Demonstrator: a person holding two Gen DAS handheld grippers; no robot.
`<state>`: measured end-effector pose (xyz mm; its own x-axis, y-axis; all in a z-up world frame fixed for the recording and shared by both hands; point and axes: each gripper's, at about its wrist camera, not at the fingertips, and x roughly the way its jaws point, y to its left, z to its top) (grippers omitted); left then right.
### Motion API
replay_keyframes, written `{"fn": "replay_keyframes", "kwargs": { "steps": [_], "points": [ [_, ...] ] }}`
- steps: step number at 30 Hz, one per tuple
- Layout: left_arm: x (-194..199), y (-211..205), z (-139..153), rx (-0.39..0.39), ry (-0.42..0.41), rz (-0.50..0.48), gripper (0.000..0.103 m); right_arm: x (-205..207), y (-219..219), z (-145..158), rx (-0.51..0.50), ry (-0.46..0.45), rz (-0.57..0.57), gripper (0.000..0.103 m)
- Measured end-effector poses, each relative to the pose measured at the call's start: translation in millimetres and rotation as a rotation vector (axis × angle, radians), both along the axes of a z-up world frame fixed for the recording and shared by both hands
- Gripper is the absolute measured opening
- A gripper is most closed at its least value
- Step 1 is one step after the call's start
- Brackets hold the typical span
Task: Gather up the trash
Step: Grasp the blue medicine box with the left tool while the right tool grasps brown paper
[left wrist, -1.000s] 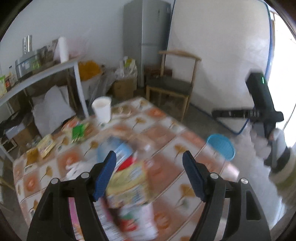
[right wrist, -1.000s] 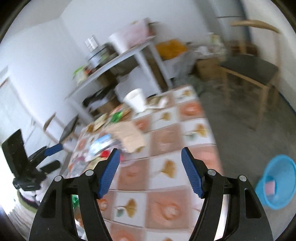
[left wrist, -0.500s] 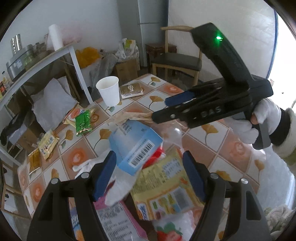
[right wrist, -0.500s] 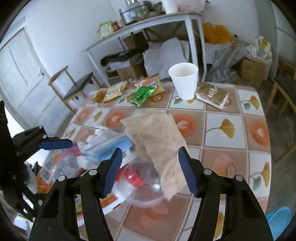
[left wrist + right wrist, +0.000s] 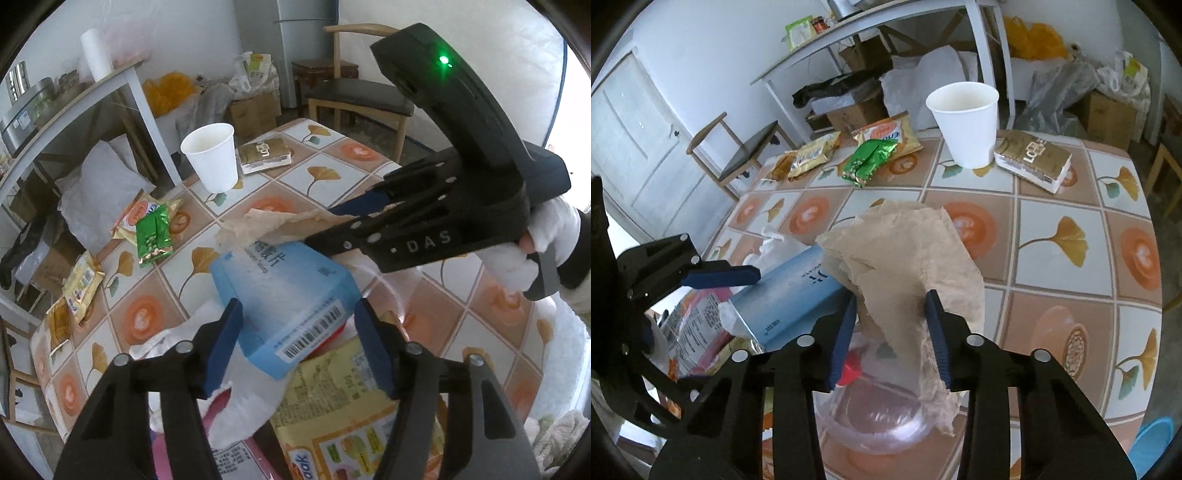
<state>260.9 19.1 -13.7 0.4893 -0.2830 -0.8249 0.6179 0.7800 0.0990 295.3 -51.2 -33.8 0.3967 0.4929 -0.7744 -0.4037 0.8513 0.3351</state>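
Note:
A pile of trash lies on the tiled table (image 5: 1063, 236). My left gripper (image 5: 297, 341) has its fingers on both sides of a light blue box (image 5: 284, 295), which also shows in the right wrist view (image 5: 786, 295). My right gripper (image 5: 892, 334) has its fingers around a crumpled brown paper (image 5: 908, 258), seen in the left wrist view (image 5: 273, 225) under the right gripper (image 5: 354, 210). A clear plastic bottle with a red cap (image 5: 871, 413) lies below the paper. A yellow snack pack (image 5: 343, 413) lies under the box.
A white paper cup (image 5: 967, 122), a gold packet (image 5: 1032, 158), a green wrapper (image 5: 868, 158) and yellow snack packs (image 5: 812, 155) lie on the far side of the table. Chairs, a white shelf table and boxes stand beyond. A blue basin (image 5: 1152, 443) is on the floor.
Both grippers have moved in over the trash pile. The left one has narrowed around the blue box and the right one around the brown paper.

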Motion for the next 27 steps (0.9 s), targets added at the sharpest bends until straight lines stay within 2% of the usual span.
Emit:
{"fn": "replay_keyframes", "kwargs": {
  "steps": [4,9,12,14,16,24,27],
  "points": [
    [1.8,-2.0,-1.3,0.012,0.005,-0.007,0.059,1.9,0.7,-3.4,0.004,0.017,0.004,0.025],
    [4.3,-6.7,-4.4,0.049,0.007,-0.009,0.059,3.1,1.8,-6.6,0.008,0.026,-0.011,0.006],
    [5.0,-7.3,-5.1,0.052,0.007,-0.008,0.059,3.9,0.3,-8.2,0.018,0.03,-0.029,0.002],
    [5.3,-6.5,-4.8,0.044,0.006,-0.002,0.053,3.2,-1.7,-8.3,0.025,0.027,-0.041,0.001],
    [5.4,-4.8,-3.9,0.034,0.004,0.007,0.041,2.8,-5.4,-7.5,0.039,0.023,-0.057,0.0],
    [11.1,9.9,5.6,-0.056,0.023,0.054,0.007,2.9,-24.6,1.1,0.105,0.004,-0.137,0.0],
    [13.9,18.6,10.3,-0.113,0.038,0.089,0.005,3.0,-33.7,5.0,0.137,-0.003,-0.169,0.0]
  ]
}}
